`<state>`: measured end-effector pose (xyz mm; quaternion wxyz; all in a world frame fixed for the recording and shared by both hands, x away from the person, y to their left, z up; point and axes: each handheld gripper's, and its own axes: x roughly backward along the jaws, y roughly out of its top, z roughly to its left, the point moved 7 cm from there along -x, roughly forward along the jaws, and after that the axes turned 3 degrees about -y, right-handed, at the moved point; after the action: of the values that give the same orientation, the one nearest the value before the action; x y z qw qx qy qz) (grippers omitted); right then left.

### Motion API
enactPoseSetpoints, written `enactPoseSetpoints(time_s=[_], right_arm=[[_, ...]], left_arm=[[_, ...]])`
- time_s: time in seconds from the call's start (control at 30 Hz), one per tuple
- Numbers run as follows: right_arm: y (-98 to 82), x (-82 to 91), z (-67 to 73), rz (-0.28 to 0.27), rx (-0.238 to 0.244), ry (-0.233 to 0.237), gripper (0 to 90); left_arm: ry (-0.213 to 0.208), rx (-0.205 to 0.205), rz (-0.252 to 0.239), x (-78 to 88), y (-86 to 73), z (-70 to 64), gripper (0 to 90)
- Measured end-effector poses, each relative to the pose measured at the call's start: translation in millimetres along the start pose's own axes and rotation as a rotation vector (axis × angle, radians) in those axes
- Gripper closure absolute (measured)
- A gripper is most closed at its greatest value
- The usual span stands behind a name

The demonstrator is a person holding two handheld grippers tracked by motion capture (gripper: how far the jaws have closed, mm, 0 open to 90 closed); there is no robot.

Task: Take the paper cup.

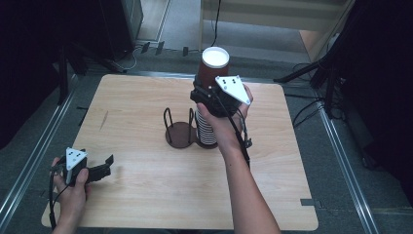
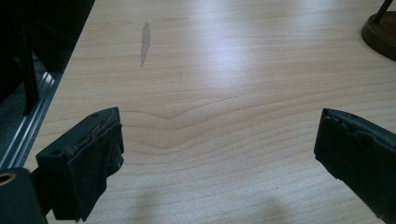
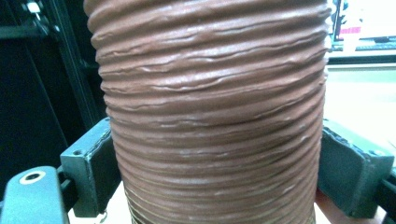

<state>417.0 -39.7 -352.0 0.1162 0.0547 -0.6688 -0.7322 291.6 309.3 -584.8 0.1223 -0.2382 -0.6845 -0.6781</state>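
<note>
A brown ribbed paper cup (image 1: pixel 215 68) with a white inside is held upright above the table, and my right gripper (image 1: pixel 205 93) is shut on its lower wall. The right gripper view has the cup's ridged side (image 3: pixel 215 102) close up, with one black jaw pressed on each side. Directly below stands a stack of cups (image 1: pixel 206 130) in a dark brown holder (image 1: pixel 178 134) with upright wire loops. Whether the held cup touches the stack is hidden by the hand. My left gripper (image 1: pixel 104 166) rests low at the table's front left, open with only bare wood between its jaws (image 2: pixel 219 154).
The light wooden table (image 1: pixel 146 195) has a grey smear (image 1: pixel 103 120) at its left, which the left gripper view shows as smear (image 2: pixel 145 42). The edge of the holder's base (image 2: pixel 380 32) is at that view's top right. Metal rails, dark stands and cables surround the table.
</note>
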Motion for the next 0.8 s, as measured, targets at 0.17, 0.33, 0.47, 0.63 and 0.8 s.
enactPoseSetpoints(time_s=[0.17,0.33,0.47,0.63,0.8], right_arm=[[13.0,2.5,0.7,-0.035,0.004,0.012,12.1],[26.1,6.4,1.1,-0.06,0.005,0.013,12.1],[34.7,9.5,0.1,-0.079,0.003,0.018,12.2],[42.3,11.9,-4.0,-0.098,0.0,0.021,12.6],[47.3,13.8,-5.3,-0.111,-0.007,0.025,12.6]], left_arm=[[-0.021,0.008,0.002,-0.6,0.1,-0.3,2.3],[-0.025,0.017,-0.001,-1.1,0.5,0.1,2.3],[-0.026,0.018,-0.003,-1.2,0.7,0.1,2.3],[-0.028,0.023,-0.004,-1.2,0.8,0.3,2.3],[-0.031,0.025,-0.005,-1.2,1.0,0.4,2.3]])
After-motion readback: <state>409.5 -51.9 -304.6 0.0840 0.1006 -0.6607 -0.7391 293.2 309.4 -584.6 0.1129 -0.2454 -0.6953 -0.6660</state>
